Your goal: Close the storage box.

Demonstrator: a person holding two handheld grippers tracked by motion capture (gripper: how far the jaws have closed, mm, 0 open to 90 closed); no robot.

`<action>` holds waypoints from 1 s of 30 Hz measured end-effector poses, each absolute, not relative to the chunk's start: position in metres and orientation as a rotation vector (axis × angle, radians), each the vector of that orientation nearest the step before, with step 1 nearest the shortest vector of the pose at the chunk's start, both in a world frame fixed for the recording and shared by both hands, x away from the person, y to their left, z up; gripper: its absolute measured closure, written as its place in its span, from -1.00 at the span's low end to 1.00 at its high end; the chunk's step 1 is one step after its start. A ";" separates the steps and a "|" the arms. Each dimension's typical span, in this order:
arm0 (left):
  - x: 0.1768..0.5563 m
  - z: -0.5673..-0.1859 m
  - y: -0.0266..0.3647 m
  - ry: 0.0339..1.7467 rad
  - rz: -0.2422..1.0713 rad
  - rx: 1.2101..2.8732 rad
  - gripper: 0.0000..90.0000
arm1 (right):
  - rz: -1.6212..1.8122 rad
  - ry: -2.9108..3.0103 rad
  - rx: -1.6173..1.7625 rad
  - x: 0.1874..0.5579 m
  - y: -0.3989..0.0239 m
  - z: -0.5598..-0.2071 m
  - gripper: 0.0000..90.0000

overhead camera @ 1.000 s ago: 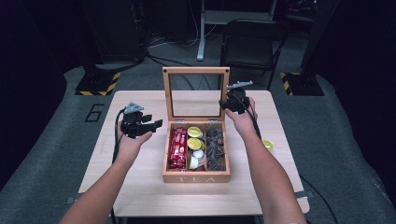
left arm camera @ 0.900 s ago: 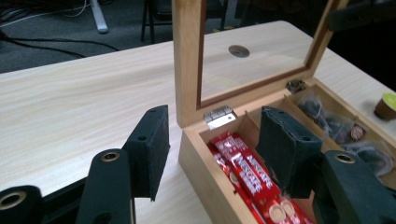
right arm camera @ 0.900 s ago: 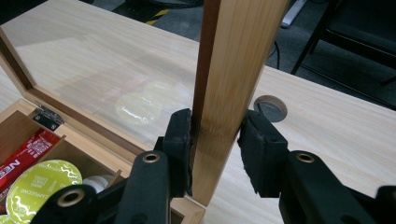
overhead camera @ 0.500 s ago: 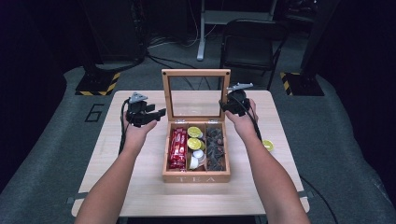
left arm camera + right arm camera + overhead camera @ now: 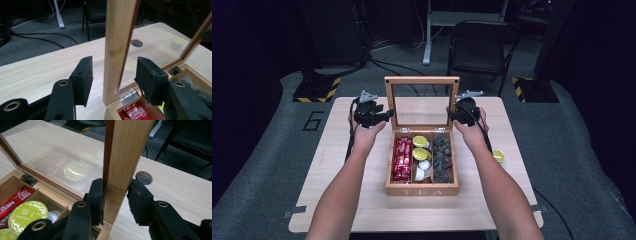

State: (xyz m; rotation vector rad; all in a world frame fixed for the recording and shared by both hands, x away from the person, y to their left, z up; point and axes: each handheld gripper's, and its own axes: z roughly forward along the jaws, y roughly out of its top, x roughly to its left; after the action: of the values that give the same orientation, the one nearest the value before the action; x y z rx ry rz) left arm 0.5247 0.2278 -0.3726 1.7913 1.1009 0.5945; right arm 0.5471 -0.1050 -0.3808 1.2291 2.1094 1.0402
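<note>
1. Only the high view takes in the whole counter (image 5: 337, 200): a wooden tea box (image 5: 422, 189) sits at its middle, its glass-paned lid (image 5: 422, 80) standing upright at the far edge, with one pair of tongs at each side post of the lid.
2. The left tongs (image 5: 382, 116) reach the lid's left post from the left. The left gripper view adds what the high view cannot settle: the post (image 5: 117, 50) stands between the two pads with a clear gap on either side, so these tongs are open around it and grip nothing. Their jaws have just been closing, with the post between them.
3. The same view shows a silver hinge (image 5: 128, 96) at the foot of the post and the red sachets (image 5: 132, 113) just below it in the box.
4. The right tongs (image 5: 453, 115) meet the lid's right post. The right gripper view shows both pads pressed on that post (image 5: 122, 170) low down, near the box rim, so these tongs are clamped on the lid.
5. That view also shows a dark hinge plate (image 5: 28, 180) at its left and a round hole in the counter (image 5: 143, 178) beyond the post.
6. Counted in the high view: one box with three compartments, red sachets (image 5: 402, 159) in the left one, yellow-topped pods (image 5: 419, 150) and white ones in the middle, dark packets (image 5: 443, 159) in the right.
7. One yellow pod (image 5: 498, 156) lies alone on the counter right of the box, beside the right forearm.
</note>
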 end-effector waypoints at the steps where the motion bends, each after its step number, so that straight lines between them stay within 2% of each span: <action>1: 0.526 -0.371 0.227 1.105 0.593 1.790 0.06 | 1.035 2.112 1.226 0.546 -0.105 -0.380 0.44; 9: 0.534 -0.371 0.221 1.088 0.577 1.777 0.03 | 1.032 2.110 1.220 0.542 -0.105 -0.380 0.44; 12: 0.534 -0.369 0.219 1.078 0.584 1.777 0.12 | 1.034 2.112 1.213 0.541 -0.106 -0.381 0.44; 13: 0.534 -0.369 0.218 1.073 0.584 1.784 0.22 | 1.043 2.101 1.226 0.541 -0.105 -0.381 0.44; 16: 0.533 -0.368 0.218 1.065 0.582 1.796 0.36 | 1.046 2.102 1.218 0.541 -0.105 -0.382 0.44; 19: 0.532 -0.368 0.219 1.063 0.588 1.806 0.43 | 1.051 2.097 1.214 0.541 -0.106 -0.382 0.44; 30: 0.525 -0.372 0.220 1.041 0.592 1.785 0.44 | 1.060 2.093 1.197 0.536 -0.107 -0.383 0.44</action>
State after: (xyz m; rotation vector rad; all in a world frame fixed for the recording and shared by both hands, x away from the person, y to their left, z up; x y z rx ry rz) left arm 0.5249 0.2204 -0.3716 1.7852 1.0408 0.5917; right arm 0.5357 -0.1071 -0.3833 1.1970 2.0933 1.0602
